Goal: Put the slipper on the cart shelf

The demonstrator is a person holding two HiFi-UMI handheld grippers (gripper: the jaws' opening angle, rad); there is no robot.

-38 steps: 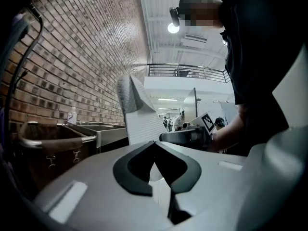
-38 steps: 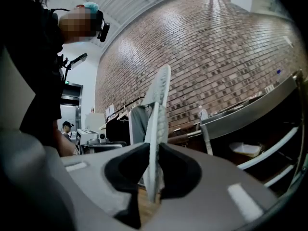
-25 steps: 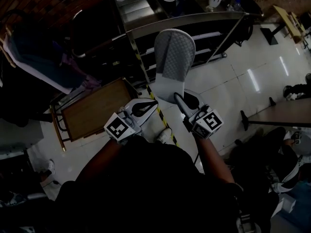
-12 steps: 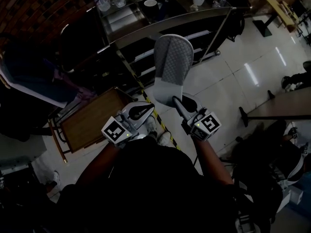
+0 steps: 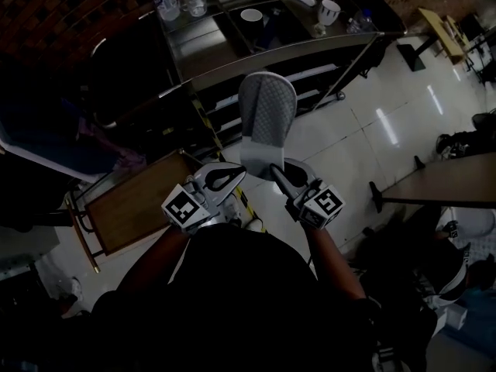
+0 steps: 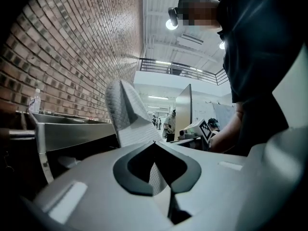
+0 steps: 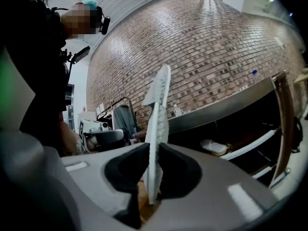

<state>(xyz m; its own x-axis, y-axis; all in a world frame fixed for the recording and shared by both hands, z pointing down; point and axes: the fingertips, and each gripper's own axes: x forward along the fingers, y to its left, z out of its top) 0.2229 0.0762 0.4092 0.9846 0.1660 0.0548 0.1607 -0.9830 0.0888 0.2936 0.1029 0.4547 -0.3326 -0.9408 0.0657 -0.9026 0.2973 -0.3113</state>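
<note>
A white slipper [image 5: 266, 122] with a grey quilted insole is held upright in the air, toe toward the steel cart [image 5: 232, 56]. My right gripper [image 5: 276, 171] is shut on its heel; in the right gripper view the sole [image 7: 156, 129] stands edge-on, pinched between the jaws. My left gripper [image 5: 241, 170] is shut too, its tips meeting on the heel's left edge, and white fabric [image 6: 126, 117] rises just past the left gripper [image 6: 154, 143]. The cart's dark lower shelves [image 5: 310, 74] lie just beyond the toe.
On the cart top stand a water bottle [image 5: 164, 0], a bowl [image 5: 251, 15] and a mug [image 5: 329, 10]. A pale object [image 7: 214, 147] lies on a lower shelf. A wooden seat [image 5: 132, 208] is at the left and a table [image 5: 442, 180] at the right. Yellow-black tape [image 5: 200, 115] marks the floor.
Both grippers and the slipper have moved together toward the cart and a little lower. The slipper's toe now stands closer to the shelf fronts. Neither grip has changed.
</note>
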